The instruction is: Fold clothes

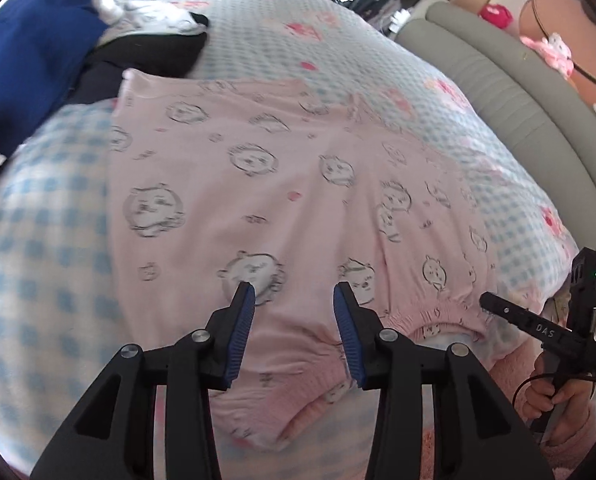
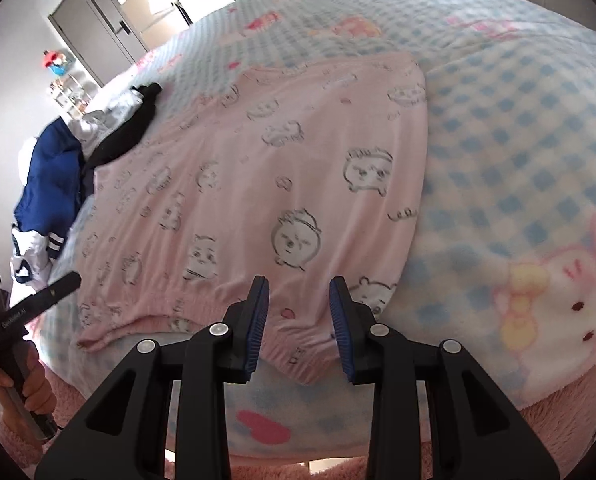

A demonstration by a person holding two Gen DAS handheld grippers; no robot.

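Observation:
A pink garment [image 1: 258,184] printed with cartoon animal faces lies spread flat on the bed, its elastic waistband toward me. My left gripper [image 1: 294,294] hovers open just above the near part of it, with nothing between its blue pads. In the right wrist view the same pink garment [image 2: 258,184] fills the middle. My right gripper [image 2: 299,286] stands open over the waistband edge at the bed's near side, empty. The other gripper's body and the hand holding it [image 1: 553,396] show at the right edge of the left wrist view.
The bed carries a blue-and-white checked blanket [image 2: 517,140] with cartoon prints. A heap of other clothes, blue [image 1: 26,52], black [image 1: 150,52] and white, lies at the far left. A grey padded headboard [image 1: 517,92] runs along the right. Cabinets [image 2: 90,16] stand beyond the bed.

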